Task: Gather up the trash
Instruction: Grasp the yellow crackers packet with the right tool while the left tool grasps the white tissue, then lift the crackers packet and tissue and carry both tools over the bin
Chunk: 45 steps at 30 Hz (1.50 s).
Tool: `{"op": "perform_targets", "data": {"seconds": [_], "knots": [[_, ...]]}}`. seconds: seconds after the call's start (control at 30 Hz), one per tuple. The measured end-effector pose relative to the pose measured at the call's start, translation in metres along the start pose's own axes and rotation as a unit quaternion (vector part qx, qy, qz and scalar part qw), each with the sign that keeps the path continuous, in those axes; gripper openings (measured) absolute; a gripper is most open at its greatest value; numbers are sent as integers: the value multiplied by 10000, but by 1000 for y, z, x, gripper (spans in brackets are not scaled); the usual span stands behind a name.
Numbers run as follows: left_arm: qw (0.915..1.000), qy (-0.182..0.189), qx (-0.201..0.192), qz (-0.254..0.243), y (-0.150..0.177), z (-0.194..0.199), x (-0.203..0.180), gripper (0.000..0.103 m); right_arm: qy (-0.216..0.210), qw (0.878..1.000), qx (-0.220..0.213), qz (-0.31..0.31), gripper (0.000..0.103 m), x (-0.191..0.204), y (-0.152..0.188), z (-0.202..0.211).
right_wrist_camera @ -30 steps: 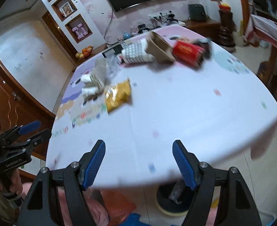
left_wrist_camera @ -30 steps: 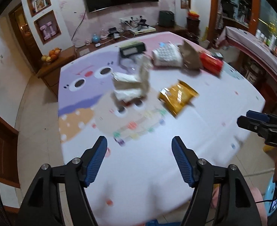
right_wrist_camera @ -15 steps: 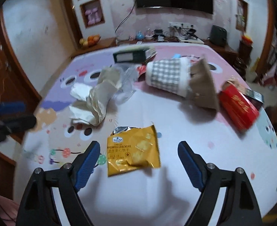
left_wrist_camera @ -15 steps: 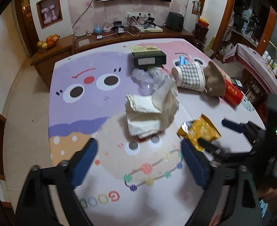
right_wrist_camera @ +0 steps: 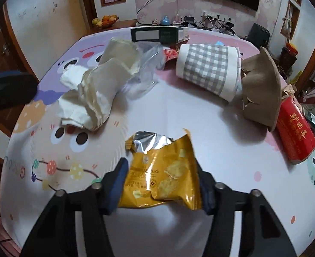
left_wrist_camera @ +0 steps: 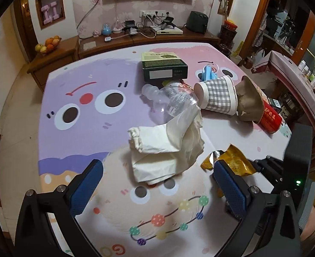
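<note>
A table under a pastel cartoon-face cloth (left_wrist_camera: 76, 90) is filling both views, strewn with litter. Low in the right wrist frame, the right gripper (right_wrist_camera: 160, 184) is closing its jaws on the yellow cracker wrapper (right_wrist_camera: 163, 171), blue pads against both its edges. At the bottom of the left wrist frame, the left gripper (left_wrist_camera: 157, 190) is hanging with jaws spread wide and empty, having just opened, below the crumpled white paper (left_wrist_camera: 163, 150) at centre.

A torn yellow cracker wrapper (right_wrist_camera: 161, 171) lies crumpled on the table. Crumpled cream paper (left_wrist_camera: 166, 145) sits just beyond it.
</note>
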<state>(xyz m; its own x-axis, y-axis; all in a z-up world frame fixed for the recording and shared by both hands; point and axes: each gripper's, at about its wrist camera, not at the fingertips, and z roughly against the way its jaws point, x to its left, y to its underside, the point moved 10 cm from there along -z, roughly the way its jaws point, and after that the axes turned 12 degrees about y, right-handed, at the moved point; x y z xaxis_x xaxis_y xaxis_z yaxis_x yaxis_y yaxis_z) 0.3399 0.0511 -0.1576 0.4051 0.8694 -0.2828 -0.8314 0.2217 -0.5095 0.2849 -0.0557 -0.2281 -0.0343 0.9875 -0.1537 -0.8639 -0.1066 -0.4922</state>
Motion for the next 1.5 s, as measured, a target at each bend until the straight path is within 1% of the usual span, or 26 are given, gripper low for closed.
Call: {"op": "perform_targets", "data": {"seconds": [0.03,0.07,0.1,0.17,0.23,0.43,0.53,0.67,0.77,0.87,0.9,0.93,0.97,1.0,1.03,1.1,1.27,1.4,1.5], "knots": [[10000,49,48,43,-1,-4,0,102,-46,10000,0,-44,31,-3,-2,1],[9998,110,111,110,-2,-8,-1,102,-78,9999,-12,-93,25,-6,-5,2],[9997,152,146,151,-2,-11,-2,102,-101,9998,-19,-140,14,-7,-7,1],[9992,238,252,207,-3,-19,-5,102,-215,9992,1,-335,7,-14,-12,2],[9989,236,309,273,-6,-25,-5,102,-251,9987,29,-443,6,-20,-15,0],[9967,206,480,622,-9,-42,4,102,-322,9985,-24,-447,5,-18,-16,-3],[9962,87,530,681,-11,-51,8,102,-398,9981,-64,-471,5,-16,-14,-2],[9964,-74,577,624,-15,-62,8,102,-445,9979,-79,-472,5,-14,-13,-3],[9960,-264,618,582,-18,-71,13,102,-469,9977,-95,-475,4,-13,-12,-2],[9940,-406,673,766,-17,-78,22,101,-515,9973,-110,-510,4,-13,-12,-2],[9914,-415,748,993,-13,-81,27,97,-529,9972,-122,-517,4,-13,-12,-2],[9897,-364,777,1143,-11,-82,31,80,-548,9970,-125,-529,4,-13,-11,-2],[9873,-329,837,1312,-7,-84,35,66,-561,9969,-126,-532,4,-13,-11,-2],[9859,-321,839,1411,-5,-85,37,66,-567,9969,-128,-532,4,-13,-10,-1],[9858,-286,759,1471,-5,-83,39,63,-579,9968,-127,-530,4,-13,-10,-1],[9888,-347,558,1343,-7,-75,38,61,-584,9968,-129,-539,4,-15,-9,0],[9923,-475,365,1087,-1,-53,29,57,-645,9956,-150,-658,3,-18,-5,4],[9953,-378,198,865,8,-25,8,56,-707,9938,-232,-823,3,-22,-2,18],[9978,-166,72,642,20,3,-16,56,-765,9924,-351,-901,3,-26,2,36]]}}
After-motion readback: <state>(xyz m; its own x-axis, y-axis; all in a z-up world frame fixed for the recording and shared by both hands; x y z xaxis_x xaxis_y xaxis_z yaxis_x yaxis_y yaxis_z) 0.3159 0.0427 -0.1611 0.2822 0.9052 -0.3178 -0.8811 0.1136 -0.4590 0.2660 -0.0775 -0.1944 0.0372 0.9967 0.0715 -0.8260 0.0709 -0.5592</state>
